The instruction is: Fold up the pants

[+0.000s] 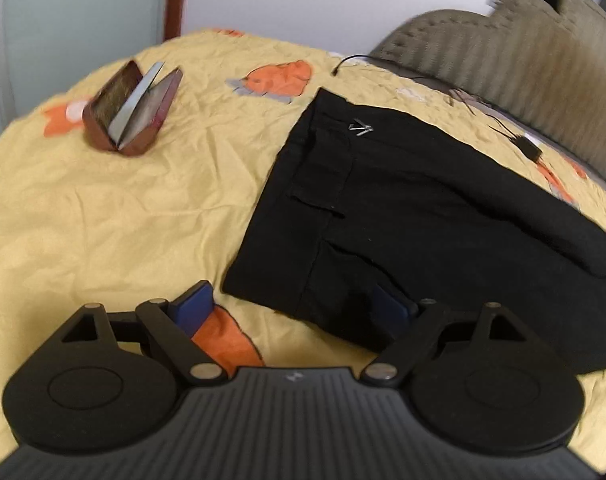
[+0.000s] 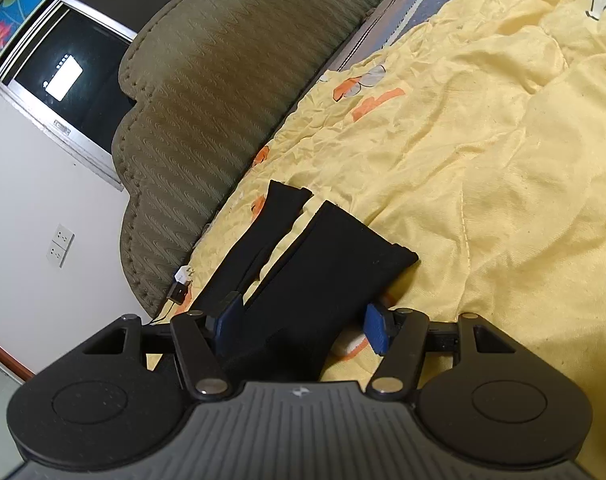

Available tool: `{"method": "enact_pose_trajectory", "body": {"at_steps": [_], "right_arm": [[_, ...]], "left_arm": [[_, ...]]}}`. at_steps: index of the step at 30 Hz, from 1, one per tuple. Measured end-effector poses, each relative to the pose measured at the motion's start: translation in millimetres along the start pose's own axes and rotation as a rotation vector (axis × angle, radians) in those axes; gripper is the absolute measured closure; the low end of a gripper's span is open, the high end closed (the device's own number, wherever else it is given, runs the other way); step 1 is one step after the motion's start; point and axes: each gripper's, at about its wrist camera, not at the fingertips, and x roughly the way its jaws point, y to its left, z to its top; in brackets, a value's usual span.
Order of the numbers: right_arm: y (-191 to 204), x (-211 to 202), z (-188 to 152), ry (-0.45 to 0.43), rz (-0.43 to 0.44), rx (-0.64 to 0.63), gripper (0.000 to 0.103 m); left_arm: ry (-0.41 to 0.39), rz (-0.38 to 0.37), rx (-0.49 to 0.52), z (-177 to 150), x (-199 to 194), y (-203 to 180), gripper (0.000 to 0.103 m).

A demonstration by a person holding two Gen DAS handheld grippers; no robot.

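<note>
Pants: my black pants (image 1: 403, 216) lie flat on the yellow quilt (image 1: 103, 208), waistband toward the brown case, legs running off to the right; in the right wrist view the two leg ends (image 2: 303, 256) stretch away toward the headboard.
Left gripper: my left gripper (image 1: 291, 308) stands wide and released over the near corner of the waistband; one blue pad is above bare quilt, the other over the black cloth, and neither presses on it.
Right gripper: my right gripper (image 2: 303, 328) is parted around the cloth; whether the pads pinch it I cannot tell.
Brown case: an open brown case (image 1: 133, 110) sits on the quilt, well apart from the pants.
Headboard: an olive padded headboard (image 2: 223, 80) stands behind the bed.
Cable: a thin black cable (image 1: 503, 120) lies just beyond the pants.
</note>
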Motion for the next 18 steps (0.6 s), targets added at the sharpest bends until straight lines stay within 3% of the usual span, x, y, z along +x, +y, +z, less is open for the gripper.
{"method": "enact_pose_trajectory", "body": {"at_steps": [6, 10, 12, 14, 18], "right_arm": [[-1, 0, 0, -0.001, 0.007, 0.006, 0.042], [-2, -1, 0, -0.003, 0.011, -0.004, 0.042], [-2, -1, 1, -0.004, 0.013, 0.002, 0.042], [-3, -2, 1, -0.005, 0.011, 0.009, 0.041], [-2, -2, 0, -0.007, 0.009, -0.005, 0.041]], "left_arm": [[-0.044, 0.007, -0.002, 2, -6, -12, 0.018], [-0.043, -0.04, -0.09, -4, -10, -5, 0.018], [-0.001, -0.087, -0.174, -6, -8, 0, 0.018], [-0.022, -0.113, -0.204, -8, -13, -3, 0.018], [-0.019, -0.087, -0.226, -4, -6, -5, 0.02]]}}
